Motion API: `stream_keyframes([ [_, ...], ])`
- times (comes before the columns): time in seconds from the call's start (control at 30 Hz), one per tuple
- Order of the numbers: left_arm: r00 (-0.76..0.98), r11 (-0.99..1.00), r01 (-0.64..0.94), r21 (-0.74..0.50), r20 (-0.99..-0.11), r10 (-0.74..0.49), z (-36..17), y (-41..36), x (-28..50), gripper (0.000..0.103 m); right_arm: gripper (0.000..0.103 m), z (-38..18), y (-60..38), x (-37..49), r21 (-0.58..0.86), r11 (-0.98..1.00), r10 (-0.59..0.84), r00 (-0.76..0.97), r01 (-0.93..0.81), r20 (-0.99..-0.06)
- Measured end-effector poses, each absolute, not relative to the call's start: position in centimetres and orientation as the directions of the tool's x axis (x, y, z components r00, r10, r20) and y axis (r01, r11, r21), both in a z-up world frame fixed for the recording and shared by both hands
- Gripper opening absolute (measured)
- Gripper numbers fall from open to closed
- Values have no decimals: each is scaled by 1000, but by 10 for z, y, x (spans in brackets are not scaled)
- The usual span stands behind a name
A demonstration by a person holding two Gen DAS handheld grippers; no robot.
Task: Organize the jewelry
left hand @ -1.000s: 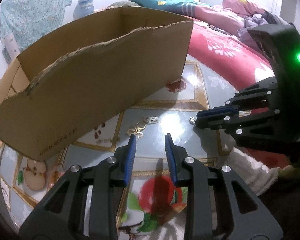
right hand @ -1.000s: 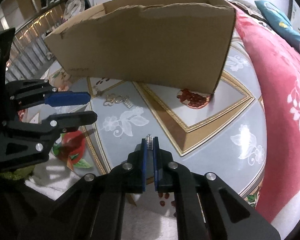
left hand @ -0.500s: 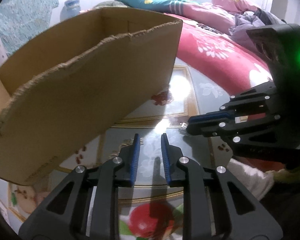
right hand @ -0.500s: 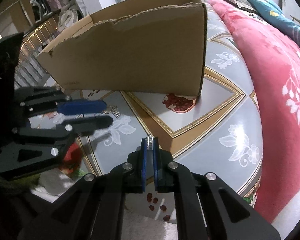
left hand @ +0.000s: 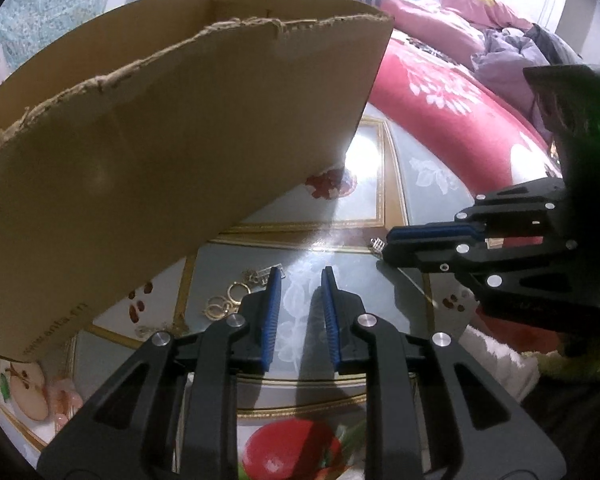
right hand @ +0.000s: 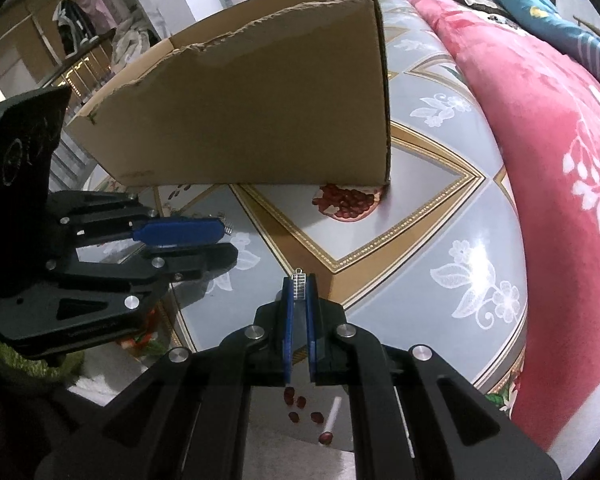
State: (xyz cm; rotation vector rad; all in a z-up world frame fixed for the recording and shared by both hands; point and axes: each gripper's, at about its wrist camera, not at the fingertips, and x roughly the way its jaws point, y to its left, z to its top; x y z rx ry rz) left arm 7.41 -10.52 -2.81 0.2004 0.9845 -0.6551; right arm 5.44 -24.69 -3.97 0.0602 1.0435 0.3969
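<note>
A cluster of gold rings and chain point(left hand: 226, 301) lies on the patterned table point(left hand: 424, 168), just left of my left gripper's point(left hand: 301, 280) left finger, with a small silver piece point(left hand: 265, 273) at that fingertip. The left gripper is open only narrowly, and bare tabletop shows between its blue pads. My right gripper point(right hand: 299, 280) is shut on a small silver ribbed charm point(right hand: 299, 287), whose tip point(left hand: 376, 245) also pokes out in the left wrist view. A torn cardboard box point(left hand: 172, 140) point(right hand: 260, 120) stands just behind both grippers.
A red floral quilt point(right hand: 540, 120) borders the table on the right, with pillows and bedding point(left hand: 480, 12) beyond. A short white stick point(right hand: 332, 420) lies under the right gripper. A green sleeve point(right hand: 16, 360) shows at the left gripper's base.
My left gripper has moved forward and down toward the box and the gold jewelry, and its jaws have narrowed. The right gripper keeps its hold on the silver charm and has rolled slightly.
</note>
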Motion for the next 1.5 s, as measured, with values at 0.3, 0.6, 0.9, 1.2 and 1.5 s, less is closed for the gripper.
stream_keyframes([
  [0.3,300,751,599,-278,-792,-532,-31,-102,72,19,6,-40,-250,57,254,929,354,445,-270,-822],
  [0.6,380,800,562,-211,-793,-476,-22,-91,65,19,6,-41,-253,55,261,927,362,449,-270,-817],
  [0.9,406,821,558,-118,-824,-395,-27,-99,79,19,6,-42,-254,56,268,925,366,450,-268,-814],
  [1.2,316,753,607,-254,-792,-522,-26,-100,73,19,6,-42,-254,56,271,924,369,450,-269,-813],
  [1.5,423,775,627,-77,-802,-422,-19,-101,69,19,6,-43,-254,57,276,921,376,449,-274,-810],
])
